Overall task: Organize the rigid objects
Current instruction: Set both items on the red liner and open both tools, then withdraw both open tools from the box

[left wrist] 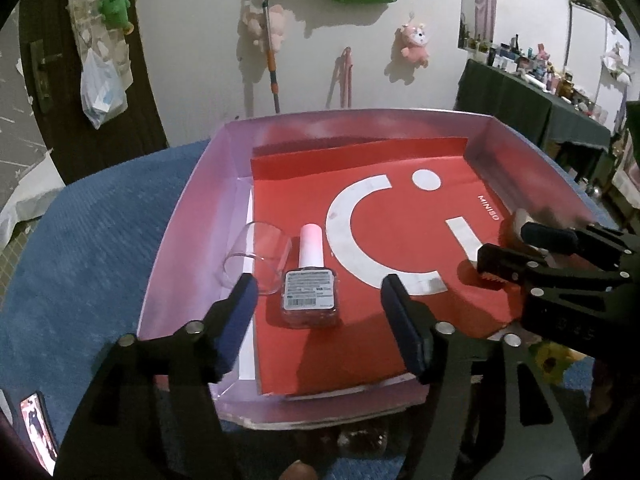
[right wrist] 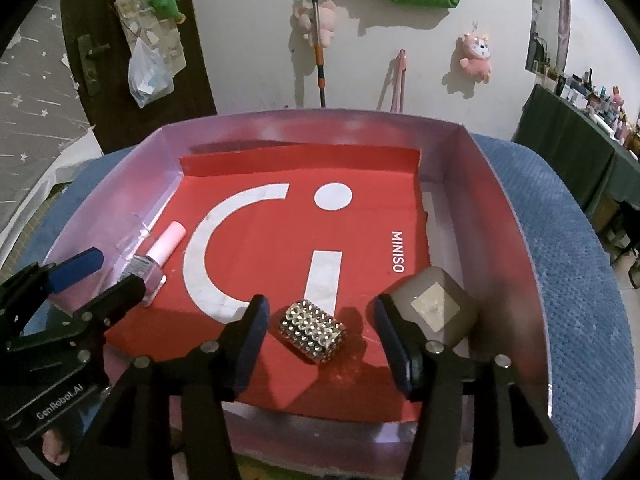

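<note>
Blue cushion (right wrist: 568, 280) under red-lined tray (right wrist: 496, 208); both hand-held grippers apart, perhaps bedroom.

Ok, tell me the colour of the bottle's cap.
Pale pink: the bottle's cap shows best in the left wrist view.

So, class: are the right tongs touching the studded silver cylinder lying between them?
Apart. The right wrist view shows red paper on both sides of the studded cylinder, between it and each pad of the right tongs.
</note>
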A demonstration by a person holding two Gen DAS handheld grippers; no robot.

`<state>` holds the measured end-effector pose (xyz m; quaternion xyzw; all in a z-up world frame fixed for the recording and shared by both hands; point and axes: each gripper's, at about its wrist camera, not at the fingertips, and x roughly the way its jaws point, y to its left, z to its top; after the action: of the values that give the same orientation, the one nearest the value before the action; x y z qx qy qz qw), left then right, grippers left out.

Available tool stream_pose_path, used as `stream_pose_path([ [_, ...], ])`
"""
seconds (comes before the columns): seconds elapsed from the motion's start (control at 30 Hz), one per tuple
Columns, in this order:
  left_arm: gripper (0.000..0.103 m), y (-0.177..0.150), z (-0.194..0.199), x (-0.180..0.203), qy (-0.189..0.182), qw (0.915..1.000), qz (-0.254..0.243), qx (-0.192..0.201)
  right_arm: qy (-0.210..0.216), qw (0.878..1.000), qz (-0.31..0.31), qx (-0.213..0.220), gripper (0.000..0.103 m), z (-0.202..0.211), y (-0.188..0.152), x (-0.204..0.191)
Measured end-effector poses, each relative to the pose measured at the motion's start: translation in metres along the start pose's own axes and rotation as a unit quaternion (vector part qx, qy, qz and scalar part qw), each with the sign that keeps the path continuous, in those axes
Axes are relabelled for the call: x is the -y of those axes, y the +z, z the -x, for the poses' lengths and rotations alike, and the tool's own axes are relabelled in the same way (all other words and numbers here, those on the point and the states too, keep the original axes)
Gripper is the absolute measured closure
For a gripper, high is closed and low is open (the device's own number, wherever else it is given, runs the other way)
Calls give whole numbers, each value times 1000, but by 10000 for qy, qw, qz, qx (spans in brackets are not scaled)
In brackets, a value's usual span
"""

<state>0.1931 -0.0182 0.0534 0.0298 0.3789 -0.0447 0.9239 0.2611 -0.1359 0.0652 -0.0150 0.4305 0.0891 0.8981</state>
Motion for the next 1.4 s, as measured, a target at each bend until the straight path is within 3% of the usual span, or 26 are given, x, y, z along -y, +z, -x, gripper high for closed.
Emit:
stream_pose_path([
  [0.07, 27, 0, 6, 2, 19, 10000, -29, 85, 29, 10000, -14, 88, 35, 7, 0, 0],
  [0.23, 25, 0, 18, 4, -30, 9998, -48, 211, 70, 9997, -22, 250, 29, 23, -2, -1],
  [0.37, 13, -2, 26, 4, -42, 9995, -40, 303, 35, 9992, -34, 403, 23, 35, -5, -1],
  [0.7, 5, -8, 53, 4, -13, 9980, 33, 630, 17, 9971, -112, 758, 2, 63, -12, 3],
  [0.83, 0, -13, 62, 4, -56, 9974, 73, 708, 6, 9964, -76, 844, 0, 71, -16, 0],
  [1.4, 0, -40, 90, 12, -196, 9956, 28, 921, 2, 9910, -91, 1336, 0, 109, -42, -2],
])
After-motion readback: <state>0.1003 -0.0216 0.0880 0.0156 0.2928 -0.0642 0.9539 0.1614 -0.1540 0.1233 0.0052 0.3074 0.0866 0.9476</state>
